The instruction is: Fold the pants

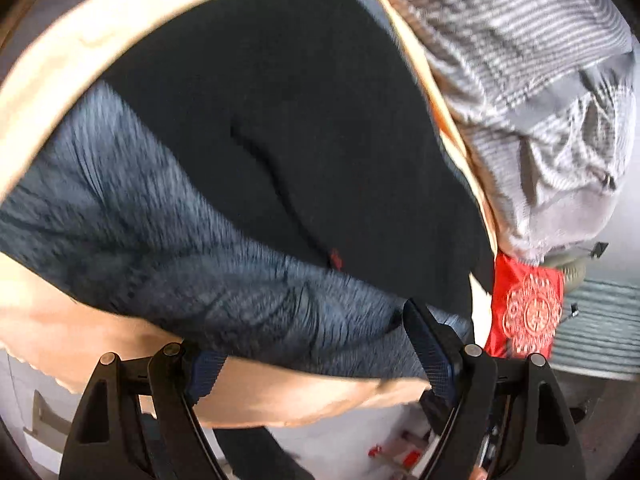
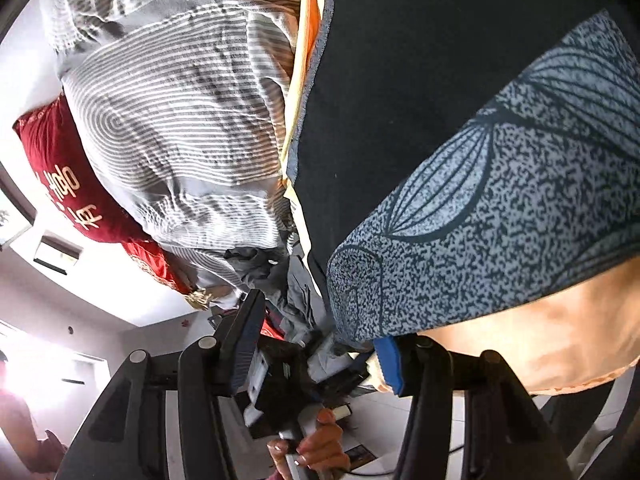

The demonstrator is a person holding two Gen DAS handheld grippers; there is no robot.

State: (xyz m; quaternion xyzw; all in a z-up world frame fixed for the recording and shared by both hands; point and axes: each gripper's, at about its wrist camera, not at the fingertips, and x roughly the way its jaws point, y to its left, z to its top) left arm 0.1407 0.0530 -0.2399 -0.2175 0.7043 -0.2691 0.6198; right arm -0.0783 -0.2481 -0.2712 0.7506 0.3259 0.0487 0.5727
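Blue speckled pants with a dark leaf print (image 1: 192, 256) lie in a band across a black cloth (image 1: 280, 100) on a peach sheet (image 1: 80, 336). My left gripper (image 1: 316, 356) is open, its fingers wide apart astride the near edge of the pants; the left finger (image 1: 204, 372) is partly hidden by the sheet. In the right wrist view the same pants (image 2: 500, 216) fill the right side. My right gripper (image 2: 320, 352) is open at the pants' end, the right finger (image 2: 390, 364) touching the fabric edge. The left gripper in a hand (image 2: 304, 436) shows below.
A grey striped quilt (image 1: 532, 80) is heaped beside the sheet, also in the right wrist view (image 2: 172, 120). A red embroidered pillow (image 1: 528, 308) lies past it, and in the right wrist view (image 2: 64, 168). Crumpled grey clothes (image 2: 288, 288) lie near the right gripper. Light floor lies below.
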